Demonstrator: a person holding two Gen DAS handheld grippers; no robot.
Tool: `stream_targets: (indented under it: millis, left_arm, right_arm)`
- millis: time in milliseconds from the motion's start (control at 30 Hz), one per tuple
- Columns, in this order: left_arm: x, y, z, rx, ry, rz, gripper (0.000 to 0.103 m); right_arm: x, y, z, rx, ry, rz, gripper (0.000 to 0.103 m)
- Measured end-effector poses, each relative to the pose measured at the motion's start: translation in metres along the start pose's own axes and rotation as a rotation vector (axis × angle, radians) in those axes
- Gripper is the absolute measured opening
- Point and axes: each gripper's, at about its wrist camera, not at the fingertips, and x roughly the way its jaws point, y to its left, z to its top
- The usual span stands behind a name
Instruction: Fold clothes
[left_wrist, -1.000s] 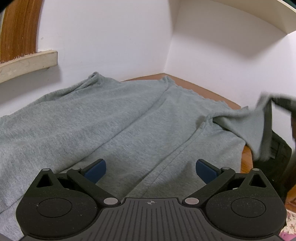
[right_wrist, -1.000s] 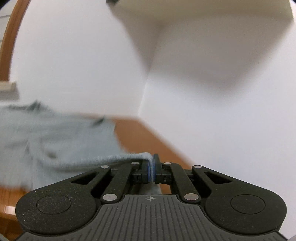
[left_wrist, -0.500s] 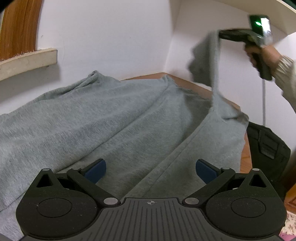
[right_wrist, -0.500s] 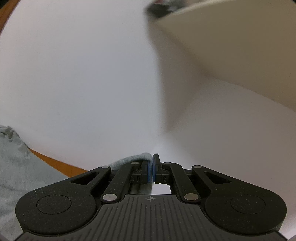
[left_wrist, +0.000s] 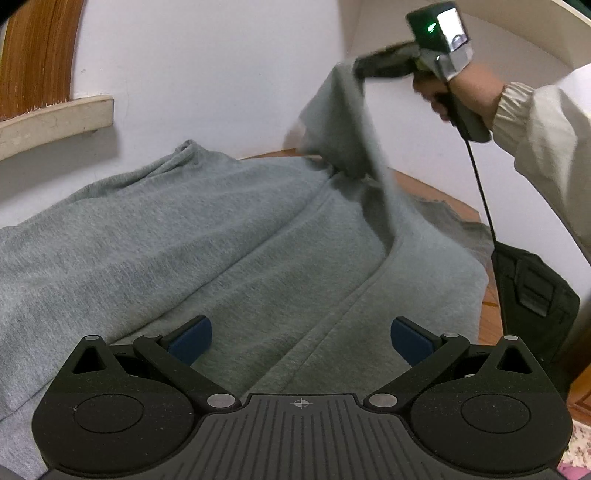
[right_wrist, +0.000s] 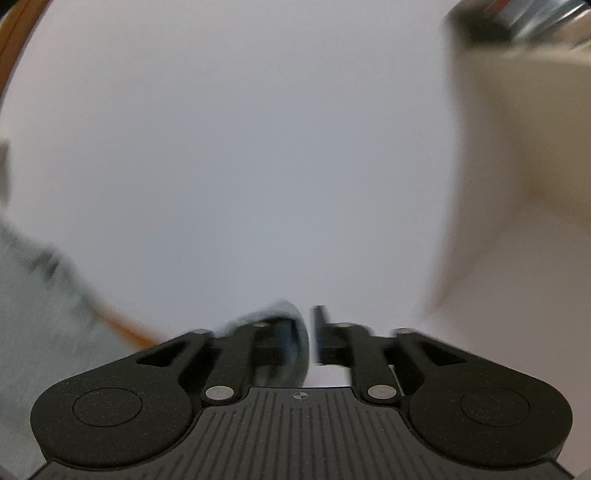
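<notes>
**Grey garment lifted at its far right corner**

Over on the left, a wooden panel (left_wrist: 37, 55) and a pale ledge (left_wrist: 55, 122) sit against the white wall (left_wrist: 203, 74). Below them the grey knitted fabric garment (left_wrist: 184, 236) lies spread across the brown wooden table (left_wrist: 417, 184), filling most of the left wrist view. The left tool (left_wrist: 301, 334) hovers low over the cloth, its blue-padded fingers (left_wrist: 190, 334) wide apart and gripping nothing. Moving right, a fold of the garment rises off the table, hanging from the right tool (left_wrist: 360, 68), held by a hand (left_wrist: 461, 92) in a cream sleeve (left_wrist: 543, 136). From that tool's own blurred view (right_wrist: 310, 334), a small gap shows between the tips, with cloth draped against the left finger. A black bag (left_wrist: 535, 295) sits at the far right.
</notes>
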Motion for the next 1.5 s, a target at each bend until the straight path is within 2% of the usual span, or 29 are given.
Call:
stream_targets:
  millis: [33, 100, 200, 367, 667, 800, 833, 867, 933, 967, 1000, 1167, 1300, 1433, 1500]
  left_arm:
    - [0.000, 0.000, 0.000, 0.001, 0.000, 0.000, 0.103]
    - [0.000, 0.000, 0.000, 0.001, 0.000, 0.000, 0.103]
    - [0.000, 0.000, 0.000, 0.004, 0.001, 0.000, 0.103]
    - [0.000, -0.002, -0.001, 0.007, 0.001, 0.004, 0.103]
    - [0.000, -0.002, -0.001, 0.009, 0.000, 0.006, 0.103]
    - [0.000, -0.003, -0.001, 0.009, 0.000, 0.007, 0.103]
    - [0.000, -0.003, -0.001, 0.009, 0.000, 0.007, 0.103]
    - [-0.001, -0.003, -0.001, 0.009, 0.000, 0.007, 0.103]
    - [-0.001, -0.002, -0.001, 0.008, -0.001, 0.007, 0.103]
    - [-0.001, -0.002, -0.001, 0.008, -0.001, 0.007, 0.103]
    - [-0.001, -0.002, -0.001, 0.008, -0.001, 0.007, 0.103]
    - [-0.002, -0.001, -0.001, 0.010, -0.001, 0.005, 0.103]
    - [-0.002, 0.001, -0.001, 0.014, 0.001, -0.001, 0.103]
    - [-0.002, 0.002, -0.001, 0.017, 0.002, -0.006, 0.103]
    - [-0.002, 0.002, -0.001, 0.018, 0.003, -0.006, 0.103]
  right_arm:
    - [0.004, 0.003, -0.006, -0.020, 0.055, 0.039, 0.058]
    - [0.005, 0.002, -0.023, -0.047, 0.098, 0.074, 0.057]
    - [0.000, -0.015, -0.052, 0.034, 0.148, 0.102, 0.058]
    - [-0.011, -0.040, -0.116, 0.174, 0.223, 0.200, 0.058]
    - [-0.026, -0.030, -0.191, 0.459, 0.274, 0.292, 0.058]
    - [-0.028, -0.034, -0.204, 0.557, 0.267, 0.310, 0.056]
    - [-0.029, -0.036, -0.207, 0.579, 0.258, 0.319, 0.045]
    - [-0.031, -0.037, -0.207, 0.585, 0.256, 0.327, 0.029]
    - [-0.033, -0.038, -0.207, 0.591, 0.255, 0.343, 0.017]
    - [-0.035, -0.038, -0.206, 0.580, 0.253, 0.338, 0.007]
    - [-0.037, -0.036, -0.205, 0.566, 0.250, 0.329, 0.004]
    - [-0.043, -0.046, -0.190, 0.550, 0.161, 0.249, 0.001]
    - [-0.040, -0.051, -0.179, 0.540, 0.131, 0.211, 0.001]
    - [-0.040, -0.048, -0.185, 0.538, 0.168, 0.239, 0.002]
    - [-0.042, -0.047, -0.194, 0.552, 0.191, 0.254, 0.010]
